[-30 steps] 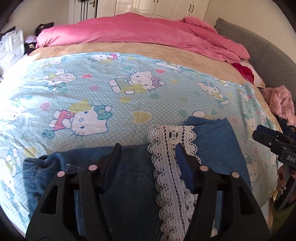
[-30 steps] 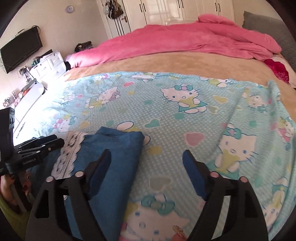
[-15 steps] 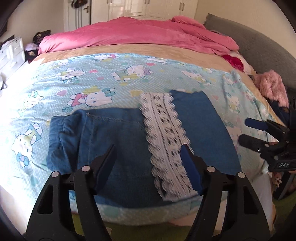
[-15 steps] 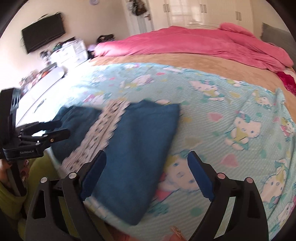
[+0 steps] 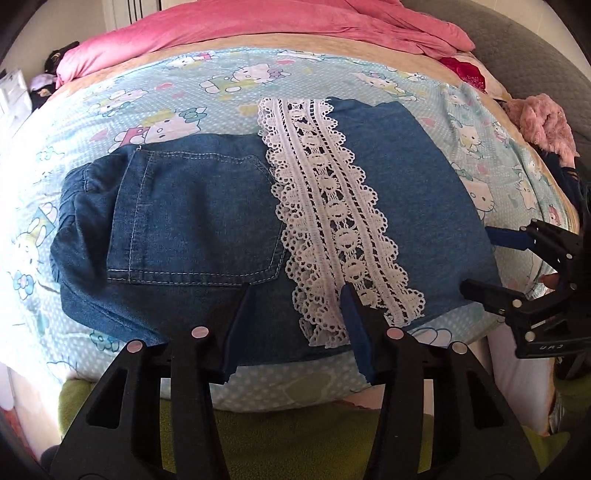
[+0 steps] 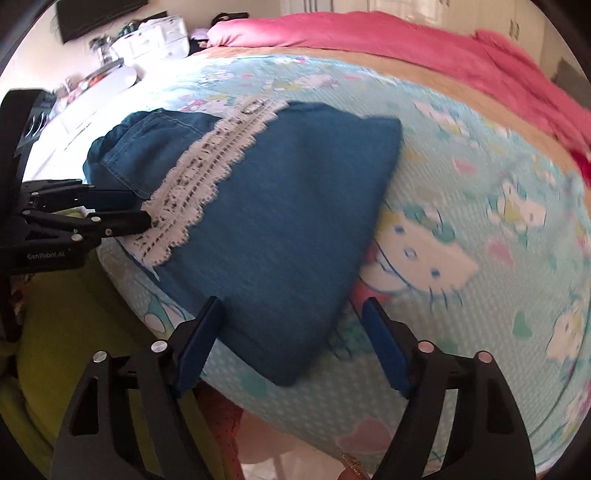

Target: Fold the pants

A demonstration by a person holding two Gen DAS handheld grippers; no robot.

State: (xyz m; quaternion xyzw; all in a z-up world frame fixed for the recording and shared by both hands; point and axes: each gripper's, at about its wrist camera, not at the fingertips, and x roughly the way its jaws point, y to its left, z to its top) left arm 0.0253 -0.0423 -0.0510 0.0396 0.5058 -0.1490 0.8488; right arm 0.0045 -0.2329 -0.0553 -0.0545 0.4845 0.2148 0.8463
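Note:
Blue denim pants [image 5: 192, 218] lie folded on the bed near its front edge, with a white lace trim band [image 5: 332, 221] across the middle. They also show in the right wrist view [image 6: 280, 206], lace [image 6: 207, 173] to the left. My left gripper [image 5: 297, 295] is open and empty, hovering over the pants' near edge by the lace. My right gripper [image 6: 293, 310] is open and empty over the folded end's near corner. It also shows at the right of the left wrist view [image 5: 509, 262].
The bed has a light blue cartoon-cat sheet [image 5: 184, 92] and a pink duvet [image 5: 277, 22] at the far end. A grey headboard [image 5: 535, 55] and pink fluffy cloth [image 5: 543, 122] are at right. Green fabric [image 5: 295, 435] lies below the bed edge. A dresser with clutter [image 6: 147, 33] stands far left.
Both grippers have pulled back from the bed towards its front edge, so the whole folded pants came into view. Both stayed open and empty. The pants have not moved.

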